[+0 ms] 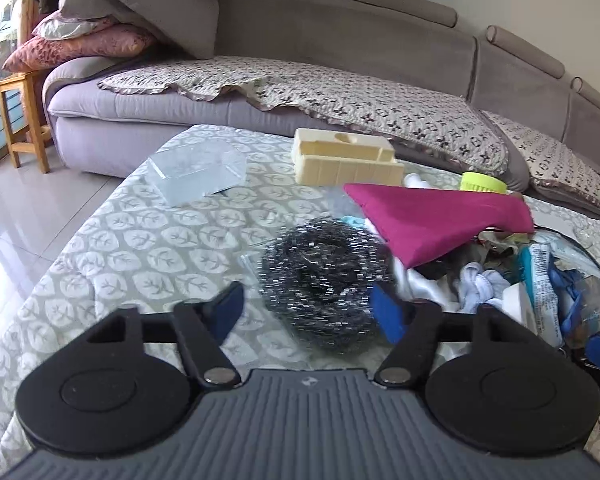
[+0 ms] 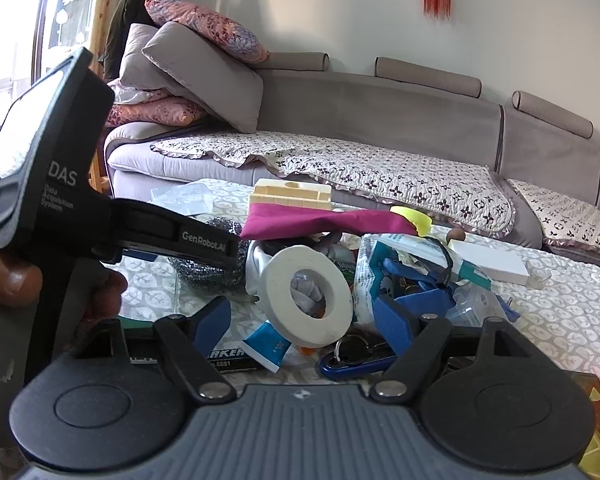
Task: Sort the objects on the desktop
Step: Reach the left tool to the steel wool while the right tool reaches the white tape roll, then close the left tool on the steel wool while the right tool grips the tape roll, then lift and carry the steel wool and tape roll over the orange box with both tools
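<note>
Left gripper (image 1: 310, 312) spread wide, blue pads either side of the steel scourer (image 1: 324, 280); right pad (image 1: 388, 312) looks at or just off its edge, left pad (image 1: 228, 312) apart from it. Scourer blurred, contact unclear. It sits on the patterned table (image 1: 140, 248), at the left edge of the clutter pile. Left of the scourer: bare cloth out to the table edge. Far side: clear box (image 1: 198, 176) and cream foam block (image 1: 346, 158), well apart from the scourer, near the table's far edge. Magenta cloth (image 1: 436, 220) overlaps the pile just right of the scourer; yellow-green cap (image 1: 482, 182) behind it. Sofa (image 1: 340, 92) beyond the table.

Right gripper (image 2: 306, 320) also wide, holding nothing. White tape ring (image 2: 306, 296) stands tilted between its pads, touching neither as far as visible. Blue carabiner (image 2: 352, 366) with keys by the right pad, blue tube (image 2: 270, 344) and a marker box (image 2: 228, 358) low between the pads. Pile is tight here; bare cloth lies to the right. Left gripper's body and the holding hand (image 2: 8, 280) fill the left side.
</note>
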### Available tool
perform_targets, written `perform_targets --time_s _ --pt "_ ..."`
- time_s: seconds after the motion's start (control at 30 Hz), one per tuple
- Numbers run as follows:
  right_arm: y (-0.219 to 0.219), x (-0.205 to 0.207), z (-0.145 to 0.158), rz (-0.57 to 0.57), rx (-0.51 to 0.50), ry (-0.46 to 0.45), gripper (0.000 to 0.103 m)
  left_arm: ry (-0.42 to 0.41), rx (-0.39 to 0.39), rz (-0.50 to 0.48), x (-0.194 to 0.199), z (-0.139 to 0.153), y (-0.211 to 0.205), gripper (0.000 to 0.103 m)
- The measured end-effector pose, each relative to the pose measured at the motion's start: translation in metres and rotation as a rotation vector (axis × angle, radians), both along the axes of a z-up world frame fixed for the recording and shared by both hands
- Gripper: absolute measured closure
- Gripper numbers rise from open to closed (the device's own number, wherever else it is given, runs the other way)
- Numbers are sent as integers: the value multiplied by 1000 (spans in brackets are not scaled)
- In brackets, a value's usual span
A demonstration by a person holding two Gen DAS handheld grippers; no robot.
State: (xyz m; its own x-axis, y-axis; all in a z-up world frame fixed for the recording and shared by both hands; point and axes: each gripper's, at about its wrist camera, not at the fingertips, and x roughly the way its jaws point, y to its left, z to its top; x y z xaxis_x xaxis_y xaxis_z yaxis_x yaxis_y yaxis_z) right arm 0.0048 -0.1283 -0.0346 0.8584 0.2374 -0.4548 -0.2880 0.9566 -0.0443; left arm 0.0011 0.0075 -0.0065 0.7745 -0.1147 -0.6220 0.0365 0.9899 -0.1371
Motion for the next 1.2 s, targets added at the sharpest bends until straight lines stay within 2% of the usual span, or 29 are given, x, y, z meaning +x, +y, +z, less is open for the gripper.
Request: perform_targets --time_s 0.03,0.07,0.1,0.2,0.37,0.47,0.5,0.57,0.63,0.8,0.83,1.2 --pt "-1 0 0 0 2 1 25 1 -6 -5 -1 1 0 59" --pt "-1 1 -1 0 3 2 25 -2 -9 -5 -1 2 0 63" --pt "-1 1 -1 0 5 3 25 -3 -9 5 -1 3 1 88" --pt "0 0 0 3 9 1 25 31 -48 35 4 4 8 91" --pt "2 -2 1 10 6 -6 25 -25 -25 34 -5 15 1 93" --pt "3 2 1 18 -8 -8 26 -26 -21 38 -4 15 2 93" --pt "4 5 0 21 -17 -1 31 -24 -19 38 -3 15 3 93" --pt "5 10 0 27 -35 14 67 -23 -18 40 -2 14 3 93" --pt "8 10 1 41 -54 12 72 -23 -17 41 -1 14 3 93" --pt "12 12 0 47 -76 15 74 -22 -18 37 -1 13 3 93" --pt "13 12 -1 53 -82 23 85 -22 -19 38 -1 13 3 93" --pt "-1 -15 23 42 -18 -16 86 -93 -23 35 -19 32 0 93"
